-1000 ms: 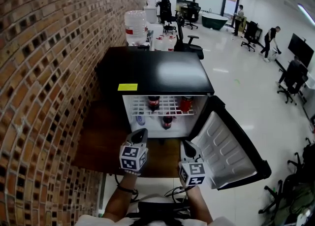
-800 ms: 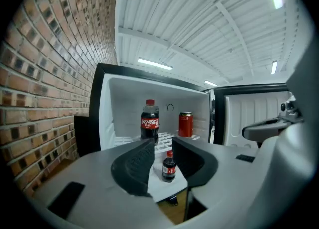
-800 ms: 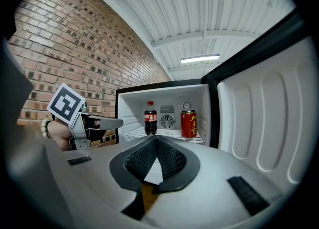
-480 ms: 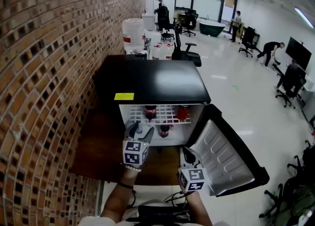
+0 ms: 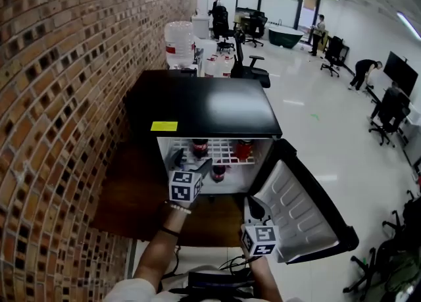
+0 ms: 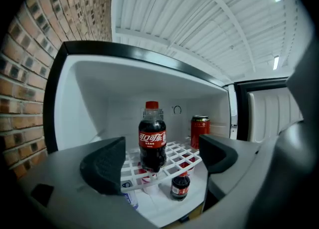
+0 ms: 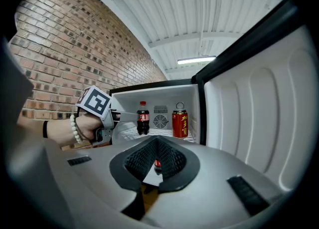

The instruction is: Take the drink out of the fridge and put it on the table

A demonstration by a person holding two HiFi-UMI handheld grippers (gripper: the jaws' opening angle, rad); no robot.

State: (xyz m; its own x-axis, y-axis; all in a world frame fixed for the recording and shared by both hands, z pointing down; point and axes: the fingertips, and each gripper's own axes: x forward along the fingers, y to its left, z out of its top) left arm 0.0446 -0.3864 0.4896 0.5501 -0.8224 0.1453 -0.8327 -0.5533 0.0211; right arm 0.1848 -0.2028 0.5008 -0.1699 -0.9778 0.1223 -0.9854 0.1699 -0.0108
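Observation:
A small cola bottle (image 6: pixel 152 138) with a red cap stands on the white wire shelf (image 6: pixel 172 155) of the open mini fridge (image 5: pixel 204 103). A red can (image 6: pixel 200 130) stands to its right. Another small cola bottle (image 6: pixel 180 185) stands on the fridge floor below. My left gripper (image 5: pixel 191 162) is at the fridge mouth, level with the shelf. Its jaws have just been opening and stand open, short of the shelf bottle, with nothing between them. My right gripper (image 5: pixel 253 207) hangs back beside the open door (image 5: pixel 299 208), shut and empty.
A brick wall (image 5: pixel 59 97) runs along the left. The fridge door swings out to the right, white inside. A white surface (image 5: pixel 151 254) lies just below my arms. Water jugs (image 5: pixel 179 37), office chairs and people are far behind the fridge.
My left gripper has moved forward to the fridge opening and its jaws have gone from shut to wide open. The right gripper has stayed close to where it was.

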